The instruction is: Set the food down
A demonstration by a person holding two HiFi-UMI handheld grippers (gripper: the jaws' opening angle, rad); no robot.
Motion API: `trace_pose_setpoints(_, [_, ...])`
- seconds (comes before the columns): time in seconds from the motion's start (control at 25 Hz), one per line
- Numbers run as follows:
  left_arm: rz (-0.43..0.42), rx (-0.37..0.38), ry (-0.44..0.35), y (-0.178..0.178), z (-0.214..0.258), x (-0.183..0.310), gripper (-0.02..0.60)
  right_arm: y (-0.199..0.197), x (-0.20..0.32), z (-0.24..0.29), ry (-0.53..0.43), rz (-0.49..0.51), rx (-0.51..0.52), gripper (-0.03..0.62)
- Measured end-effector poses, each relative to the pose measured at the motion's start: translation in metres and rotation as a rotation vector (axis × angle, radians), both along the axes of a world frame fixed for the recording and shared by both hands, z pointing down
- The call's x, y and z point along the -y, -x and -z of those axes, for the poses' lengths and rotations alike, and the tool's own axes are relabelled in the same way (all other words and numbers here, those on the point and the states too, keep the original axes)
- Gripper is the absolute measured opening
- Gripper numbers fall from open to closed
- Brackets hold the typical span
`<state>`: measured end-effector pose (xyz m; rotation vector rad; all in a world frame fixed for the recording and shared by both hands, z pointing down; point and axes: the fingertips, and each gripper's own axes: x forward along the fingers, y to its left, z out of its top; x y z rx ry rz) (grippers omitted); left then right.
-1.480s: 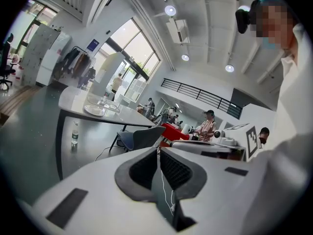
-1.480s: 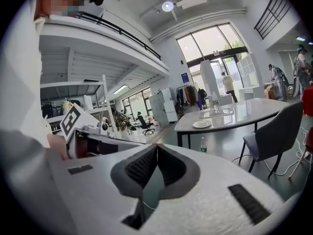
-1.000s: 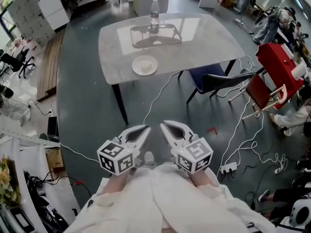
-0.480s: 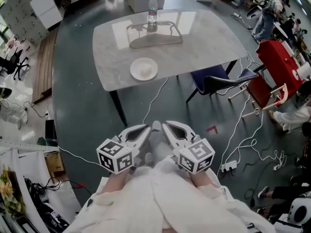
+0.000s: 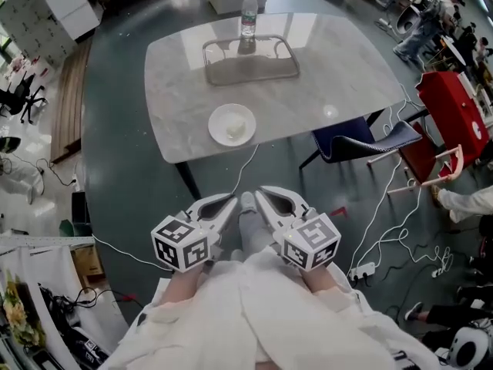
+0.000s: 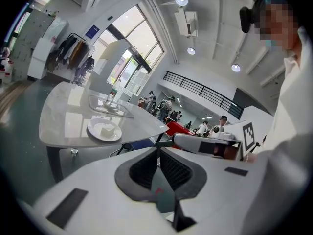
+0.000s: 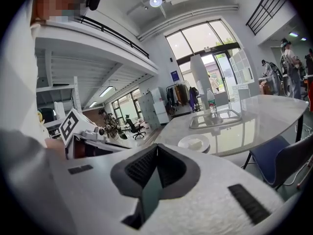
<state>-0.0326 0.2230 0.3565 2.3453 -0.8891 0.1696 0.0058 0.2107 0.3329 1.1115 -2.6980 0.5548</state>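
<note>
A white plate (image 5: 218,117) with a pale block of food (image 5: 235,129) rests near the front edge of the marble table (image 5: 323,68). Both grippers hang over the floor short of that edge, side by side and apart from the plate. My left gripper (image 5: 229,202) is shut with nothing in it, and so is my right gripper (image 5: 260,194). In the left gripper view the plate (image 6: 96,132) lies ahead to the left of the closed tips (image 6: 157,148). In the right gripper view the plate (image 7: 187,143) lies ahead to the right of the closed tips (image 7: 157,146).
A clear tray (image 5: 250,58) and a water bottle (image 5: 248,12) stand at the table's far side. A blue chair (image 5: 362,141) is tucked in at the right, a red chair (image 5: 451,114) beyond it. Cables and a power strip (image 5: 360,270) lie on the floor.
Both grippers and the view have moved toward the table, which now sits nearer and larger. Both pairs of jaws stay shut and empty.
</note>
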Motion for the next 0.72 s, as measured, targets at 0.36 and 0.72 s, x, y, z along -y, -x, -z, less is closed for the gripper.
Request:
trace_pose_setpoints(0.36, [0.048,0.001,-0.020,-0.006,0.015,0.116,0.029,-0.008,0.115,0.017,-0.012,0.056,-0.013,0.002])
trace_pose_setpoints(0.72, [0.103,0.000,-0.030,-0.015,0.018,0.208,0.029,-0.014,0.205,0.017,-0.014,0.124,-0.024,0.002])
